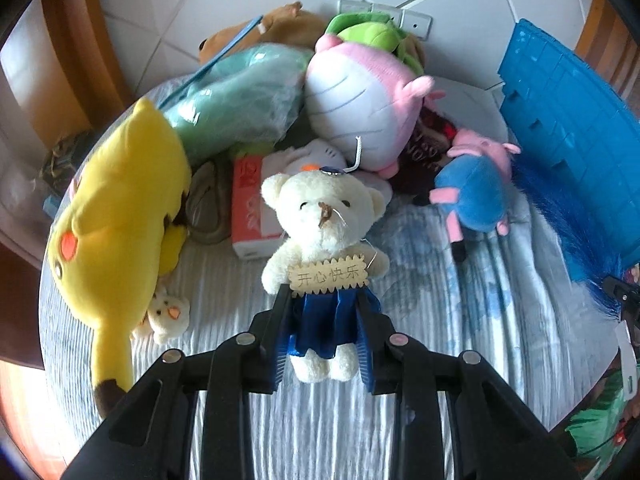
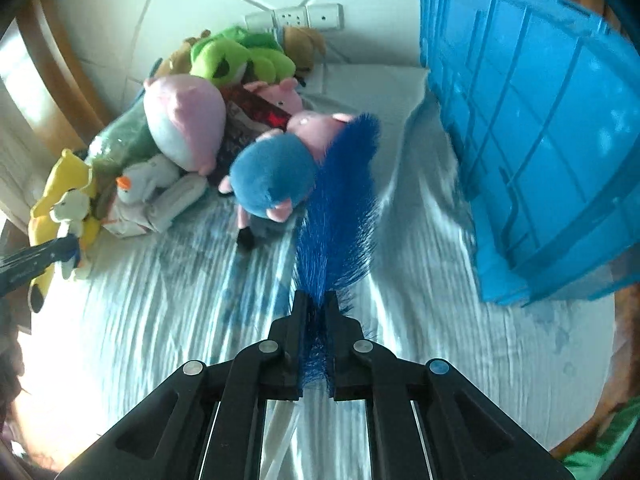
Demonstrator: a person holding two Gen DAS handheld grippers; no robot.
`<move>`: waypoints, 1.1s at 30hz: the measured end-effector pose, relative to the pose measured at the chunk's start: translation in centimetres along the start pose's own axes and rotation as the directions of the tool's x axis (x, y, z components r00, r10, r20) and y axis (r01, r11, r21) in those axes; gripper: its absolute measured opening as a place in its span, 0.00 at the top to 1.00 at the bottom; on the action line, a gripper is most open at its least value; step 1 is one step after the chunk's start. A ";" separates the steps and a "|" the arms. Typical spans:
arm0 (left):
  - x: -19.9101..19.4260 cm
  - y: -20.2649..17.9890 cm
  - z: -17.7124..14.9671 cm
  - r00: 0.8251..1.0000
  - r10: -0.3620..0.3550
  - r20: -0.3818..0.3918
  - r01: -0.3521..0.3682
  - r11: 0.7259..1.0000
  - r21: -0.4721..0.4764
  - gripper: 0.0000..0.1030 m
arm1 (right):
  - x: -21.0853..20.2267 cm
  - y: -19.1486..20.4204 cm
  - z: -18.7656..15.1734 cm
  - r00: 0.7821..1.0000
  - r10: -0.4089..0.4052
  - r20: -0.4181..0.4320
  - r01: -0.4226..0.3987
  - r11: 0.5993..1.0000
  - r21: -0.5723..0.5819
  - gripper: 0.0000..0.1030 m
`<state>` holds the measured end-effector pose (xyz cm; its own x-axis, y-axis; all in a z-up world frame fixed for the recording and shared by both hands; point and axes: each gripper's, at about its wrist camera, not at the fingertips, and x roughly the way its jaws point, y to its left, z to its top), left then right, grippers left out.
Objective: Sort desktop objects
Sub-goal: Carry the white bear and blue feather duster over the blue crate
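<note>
Both grippers closed on toys above the striped bedsheet.

The left gripper (image 1: 326,320) clamps a cream teddy bear (image 1: 322,220) at its blue skirt; the right gripper (image 2: 316,312), nearly shut, pinches a blue feather duster (image 2: 340,200). One blue crate (image 2: 540,140) stands at the right edge. About ten plush toys crowd the far side, near the wall; the bedsheet (image 2: 160,300) nearer is bare.

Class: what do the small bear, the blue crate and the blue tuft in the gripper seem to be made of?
Small bear: cream plush, fuzzy pile.
Blue crate: likely rigid moulded plastic, ribbed, slightly glossy.
Blue tuft: fine fibres, probably synthetic; the strands fan out.
</note>
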<state>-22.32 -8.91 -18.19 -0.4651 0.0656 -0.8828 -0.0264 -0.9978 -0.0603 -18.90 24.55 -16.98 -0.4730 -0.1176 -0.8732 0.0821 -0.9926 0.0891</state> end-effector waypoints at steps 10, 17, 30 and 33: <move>-1.8 -1.9 1.7 0.999 -0.032 0.039 0.030 0.999 0.037 0.73 | -4.9 0.6 0.4 0.997 0.020 0.077 -0.020 1.000 -0.002 0.95; -3.5 -4.1 2.7 0.996 -0.061 0.068 0.056 0.995 0.080 0.73 | -9.0 1.2 0.9 0.988 0.037 0.147 -0.035 0.999 -0.010 0.95; -10.0 -13.0 5.3 0.984 -0.061 0.168 0.042 0.992 0.116 0.73 | -15.7 -3.4 2.5 0.957 0.092 0.274 -0.081 0.995 -0.052 0.95; -11.9 -16.1 6.3 0.979 -0.063 0.196 0.040 0.992 0.119 0.73 | -17.7 -5.9 3.1 0.946 0.102 0.307 -0.088 0.994 -0.058 0.95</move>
<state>-21.93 6.38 -3.83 -0.6266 0.1257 -0.7691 -0.1502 -0.9879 -0.0391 -13.73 32.43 -0.56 -0.7086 -0.2211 -0.6700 0.1741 -0.9751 0.1377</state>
